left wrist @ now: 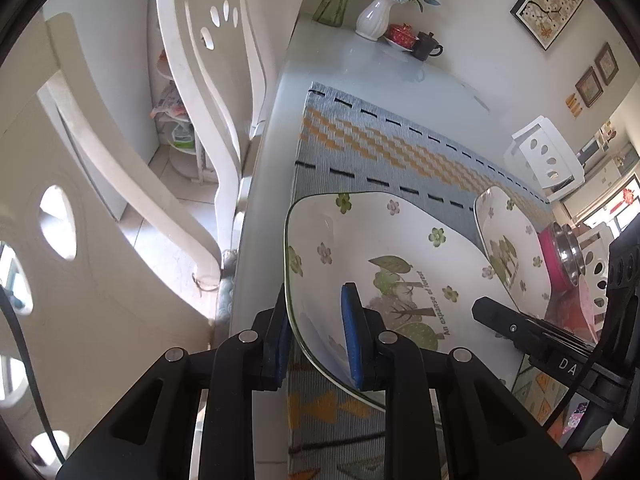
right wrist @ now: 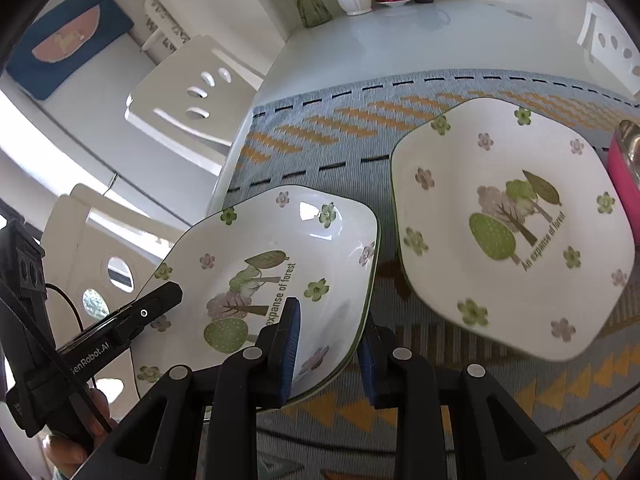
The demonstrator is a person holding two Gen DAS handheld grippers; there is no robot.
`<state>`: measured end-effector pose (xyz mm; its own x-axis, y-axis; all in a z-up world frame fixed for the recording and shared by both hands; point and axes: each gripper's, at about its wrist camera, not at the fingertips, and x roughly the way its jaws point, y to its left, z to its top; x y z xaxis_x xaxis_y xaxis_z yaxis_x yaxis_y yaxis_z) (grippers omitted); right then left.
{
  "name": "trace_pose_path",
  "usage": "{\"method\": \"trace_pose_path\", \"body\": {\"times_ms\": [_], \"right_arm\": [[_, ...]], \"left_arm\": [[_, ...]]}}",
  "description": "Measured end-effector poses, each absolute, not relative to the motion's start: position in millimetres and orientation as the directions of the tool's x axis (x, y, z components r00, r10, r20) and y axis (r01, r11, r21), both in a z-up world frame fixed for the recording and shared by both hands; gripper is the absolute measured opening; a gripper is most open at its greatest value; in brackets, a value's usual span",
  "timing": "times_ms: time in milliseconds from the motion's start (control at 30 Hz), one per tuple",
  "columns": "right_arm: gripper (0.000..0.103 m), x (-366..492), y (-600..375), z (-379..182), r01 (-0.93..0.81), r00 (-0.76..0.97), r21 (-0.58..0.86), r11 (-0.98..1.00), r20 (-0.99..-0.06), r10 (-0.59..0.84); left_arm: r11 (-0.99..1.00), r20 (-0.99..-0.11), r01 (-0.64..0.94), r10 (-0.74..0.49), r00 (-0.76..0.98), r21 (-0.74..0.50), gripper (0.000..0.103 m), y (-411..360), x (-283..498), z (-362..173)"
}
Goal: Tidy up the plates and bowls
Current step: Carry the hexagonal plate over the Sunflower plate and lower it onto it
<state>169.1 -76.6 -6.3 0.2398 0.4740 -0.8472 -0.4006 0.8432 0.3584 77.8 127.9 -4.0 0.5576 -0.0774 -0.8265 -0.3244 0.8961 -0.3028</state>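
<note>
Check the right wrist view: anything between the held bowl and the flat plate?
Nothing: only a bare strip of mat separates the bowl from the plate, as the right wrist view shows.

Printed text "An expanse of forest" runs beside the tree motif inside the bowl, partly covered in the right wrist view; identical wording appears on the flat plate. The left gripper's body reads "enRobot.AI"; the right gripper's body shows "DA", remainder cut off
</note>
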Motion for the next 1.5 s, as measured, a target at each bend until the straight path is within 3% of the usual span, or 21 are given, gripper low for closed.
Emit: {"method": "trace_pose_path", "body": {"times_ms": [733,1500], "right_arm": [[0.027,78,-176,51,-0.473,0.234,0.39,0.79,-0.809,0.54],[0.027,10,-257,25,-0.489,0.21,0.381,0.785,-0.822,0.529]], "left_arm": [[0.906,-0.769,-0.297,-0.047,0.638,-0.301,0.02,32,-24,58],[0.891,-0.79,-0.346,-0.023,0.613,-0.295,0.02,-50,-100,30]]}}
